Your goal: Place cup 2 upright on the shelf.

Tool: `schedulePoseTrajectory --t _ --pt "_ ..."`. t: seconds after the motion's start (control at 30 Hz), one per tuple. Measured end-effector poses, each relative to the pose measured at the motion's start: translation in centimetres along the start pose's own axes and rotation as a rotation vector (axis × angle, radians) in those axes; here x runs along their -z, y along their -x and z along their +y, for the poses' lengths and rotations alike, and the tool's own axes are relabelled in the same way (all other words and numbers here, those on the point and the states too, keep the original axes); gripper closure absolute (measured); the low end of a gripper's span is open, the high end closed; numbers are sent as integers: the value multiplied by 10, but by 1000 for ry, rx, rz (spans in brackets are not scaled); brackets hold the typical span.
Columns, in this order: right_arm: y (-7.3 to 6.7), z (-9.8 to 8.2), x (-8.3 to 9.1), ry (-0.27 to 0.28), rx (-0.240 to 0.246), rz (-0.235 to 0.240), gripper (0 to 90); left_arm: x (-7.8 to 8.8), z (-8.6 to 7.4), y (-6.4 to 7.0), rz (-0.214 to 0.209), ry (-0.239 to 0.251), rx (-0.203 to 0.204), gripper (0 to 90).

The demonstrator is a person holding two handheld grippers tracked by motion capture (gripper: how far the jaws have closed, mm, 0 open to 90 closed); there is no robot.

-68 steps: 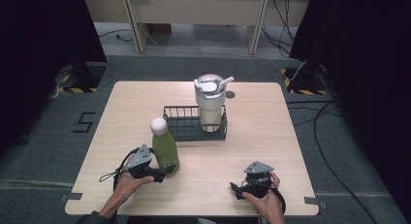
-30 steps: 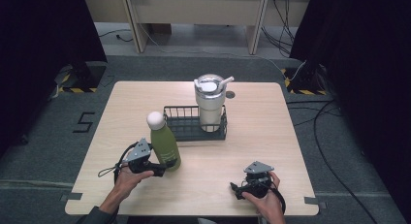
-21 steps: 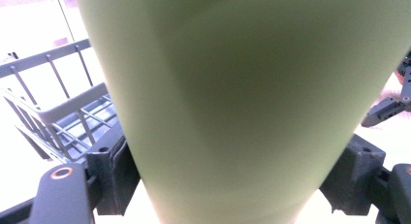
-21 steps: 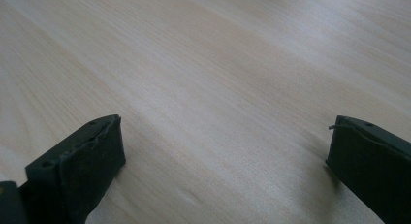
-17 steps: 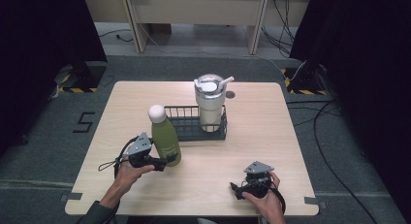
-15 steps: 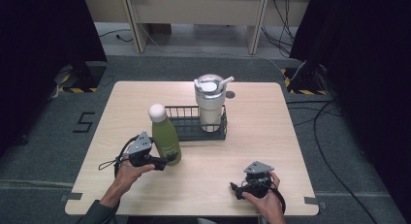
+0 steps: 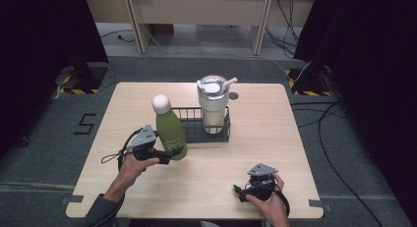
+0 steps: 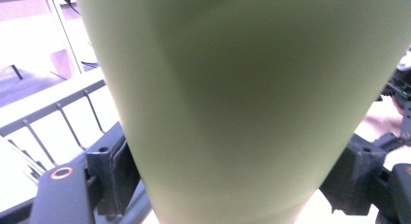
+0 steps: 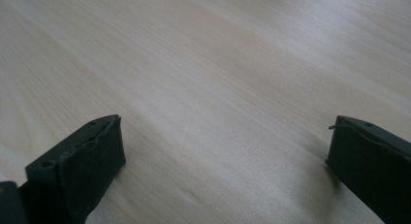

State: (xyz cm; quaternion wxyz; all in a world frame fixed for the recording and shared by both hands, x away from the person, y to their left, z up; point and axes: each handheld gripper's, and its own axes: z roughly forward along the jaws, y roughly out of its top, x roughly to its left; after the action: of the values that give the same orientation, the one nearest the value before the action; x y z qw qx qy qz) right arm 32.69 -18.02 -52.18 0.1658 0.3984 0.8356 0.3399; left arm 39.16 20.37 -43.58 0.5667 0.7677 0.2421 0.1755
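On the tabletop (image 7: 275,138) there is one green bottle (image 7: 169,130) with a white round cap, one white tumbler (image 7: 213,105) with a lid and a straw, and one black wire basket (image 7: 194,128). Two grippers are in the person's hands. The tumbler stands inside the basket, in its right part, and the basket sits near the middle of the tabletop, closer to the far edge. The green bottle is upright, just beside the left end of the basket and on the side of the near edge; if its bottom touches the wood, the views cannot tell. The left gripper (image 7: 167,154) is clamped on the lower part of the bottle from the left side, and in the left gripper view the green body (image 8: 242,103) sits between the two black jaws, which press against it on both sides, with the basket wires behind it. The right gripper (image 7: 241,191) lies low near the near edge, toward the right corner, well apart from the bottle. In the right gripper view its jaws stand wide apart over bare wood, with nothing between them.
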Motion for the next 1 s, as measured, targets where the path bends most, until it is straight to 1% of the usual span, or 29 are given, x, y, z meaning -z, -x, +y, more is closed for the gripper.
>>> schedulePoseTrajectory --t 0.2,0.27,0.4,0.53,0.77,0.9,1.0 --pt "0 0 0 0 1 0 3 1 12 -9 15 4 1 206" --pt "0 0 0 0 0 0 3 1 16 -12 14 6 4 206" --pt "0 0 0 0 1 0 3 1 22 -15 24 3 -6 206" --pt "0 0 0 0 1 0 3 -1 28 -19 22 0 -5 206" --pt "0 0 0 0 1 0 3 -6 40 -27 22 14 8 206" --pt "0 0 0 -1 -1 1 3 -9 46 -29 12 11 9 206" --pt "0 0 0 -2 0 0 3 -12 50 -31 17 4 8 206"
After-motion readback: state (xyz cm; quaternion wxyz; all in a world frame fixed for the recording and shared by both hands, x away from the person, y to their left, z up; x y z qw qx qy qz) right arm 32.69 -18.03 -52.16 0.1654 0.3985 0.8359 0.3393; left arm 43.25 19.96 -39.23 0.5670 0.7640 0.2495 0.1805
